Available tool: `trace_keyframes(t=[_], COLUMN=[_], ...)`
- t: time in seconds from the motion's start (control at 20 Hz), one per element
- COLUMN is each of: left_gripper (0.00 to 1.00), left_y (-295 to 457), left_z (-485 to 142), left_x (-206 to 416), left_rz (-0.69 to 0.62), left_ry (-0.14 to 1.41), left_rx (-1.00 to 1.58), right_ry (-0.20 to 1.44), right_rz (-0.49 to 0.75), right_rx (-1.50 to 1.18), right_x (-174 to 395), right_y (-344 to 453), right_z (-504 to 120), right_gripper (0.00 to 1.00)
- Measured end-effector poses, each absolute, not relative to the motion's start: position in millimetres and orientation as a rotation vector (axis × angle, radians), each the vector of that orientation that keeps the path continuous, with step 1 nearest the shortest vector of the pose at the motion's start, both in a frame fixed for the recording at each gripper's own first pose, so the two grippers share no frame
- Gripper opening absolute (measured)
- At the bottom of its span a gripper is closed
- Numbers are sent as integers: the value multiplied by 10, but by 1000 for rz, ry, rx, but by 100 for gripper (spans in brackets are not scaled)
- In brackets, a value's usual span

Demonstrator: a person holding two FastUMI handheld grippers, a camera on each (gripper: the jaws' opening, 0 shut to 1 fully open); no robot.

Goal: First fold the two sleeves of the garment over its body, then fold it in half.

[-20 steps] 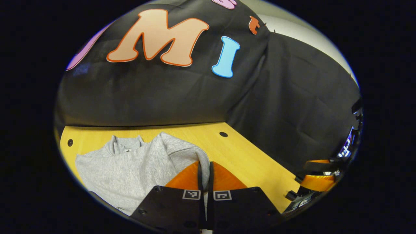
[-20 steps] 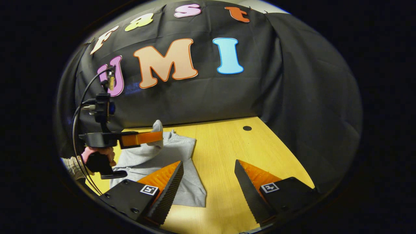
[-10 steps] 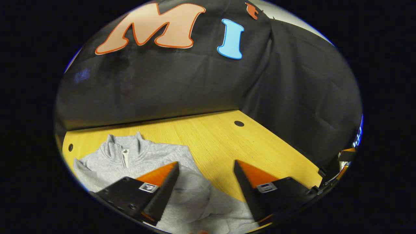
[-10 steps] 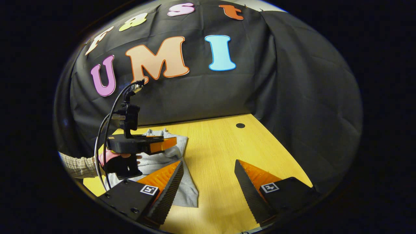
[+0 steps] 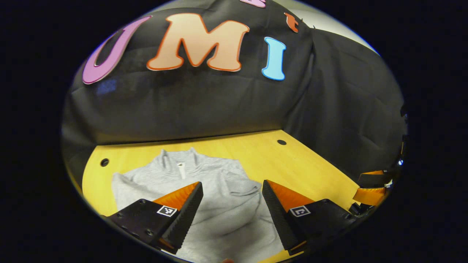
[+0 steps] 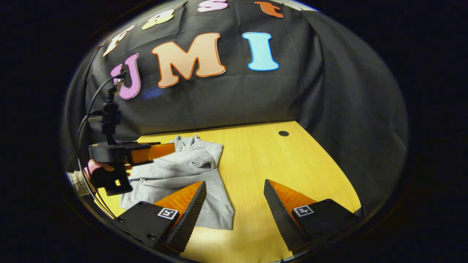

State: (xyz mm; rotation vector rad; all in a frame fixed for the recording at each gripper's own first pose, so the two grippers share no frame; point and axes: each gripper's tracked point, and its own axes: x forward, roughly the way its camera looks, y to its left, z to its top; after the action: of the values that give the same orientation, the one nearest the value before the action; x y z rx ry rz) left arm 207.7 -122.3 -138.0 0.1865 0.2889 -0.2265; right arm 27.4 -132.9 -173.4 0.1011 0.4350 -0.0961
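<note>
A grey zip-neck sweatshirt (image 5: 215, 204) lies flat on the yellow wooden table (image 5: 314, 171), collar toward the back wall. One sleeve (image 5: 243, 186) lies folded over its body. My left gripper (image 5: 232, 183) is open, hovering over the garment's middle with nothing between its fingers. The right gripper view shows the sweatshirt (image 6: 182, 171) at the left of the table, with the left gripper (image 6: 166, 149) held above it by a hand (image 6: 93, 168). My right gripper (image 6: 234, 182) is open and holds nothing, over the garment's near right edge and bare wood.
Black cloth walls close the table at the back and right. Small round holes (image 6: 283, 133) (image 5: 104, 162) sit near the table's far corners. Bare tabletop (image 6: 292, 164) stretches to the right of the sweatshirt. The right gripper's body (image 5: 371, 184) shows at the far right of the left gripper view.
My left gripper, shut on the sleeve a second ago, opened and let it drop onto the body, then drew back and rose. The right gripper stayed open, barely moving.
</note>
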Motion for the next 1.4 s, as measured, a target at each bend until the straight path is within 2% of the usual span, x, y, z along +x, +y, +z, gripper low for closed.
trace_keyframes(t=[0.3, 0.35, 0.4, 0.45, 0.55, 0.7, 0.75, 1.05, 1.35, 1.4], left_gripper=[95, 95, 95, 95, 95, 95, 95, 96, 96, 96], left_y=[-311, -175, -45, 89, 289, 488, 533, 753, 752, 739], left_z=[-1113, -1129, -1167, -1242, -1448, -1784, -1920, -2512, -2900, -2921], left_x=[1406, 1276, 1137, 996, 724, 333, 239, 90, 95, 101], left_rz=[-59, -33, -5, 25, 79, 152, 170, 251, 264, 261], left_ry=[262, 263, 272, 286, 330, 406, 432, 513, 578, 579], left_rx=[195, 202, 207, 207, 190, 153, 143, 81, 3, 0], right_ry=[519, 531, 545, 560, 599, 661, 675, 737, 753, 753], right_rz=[23, 38, 52, 64, 84, 104, 105, 102, 83, 79], right_rx=[47, 40, 35, 30, 18, -10, -20, -18, -23, -27], right_x=[297, 284, 287, 290, 301, 288, 286, 317, 343, 345], right_y=[-1042, -1005, -972, -943, -896, -889, -898, -825, -813, -823], right_z=[-2132, -2209, -2288, -2387, -2598, -2898, -2973, -3330, -3440, -3444], right_gripper=[99, 95, 98, 95, 99, 95, 98, 99, 99, 95])
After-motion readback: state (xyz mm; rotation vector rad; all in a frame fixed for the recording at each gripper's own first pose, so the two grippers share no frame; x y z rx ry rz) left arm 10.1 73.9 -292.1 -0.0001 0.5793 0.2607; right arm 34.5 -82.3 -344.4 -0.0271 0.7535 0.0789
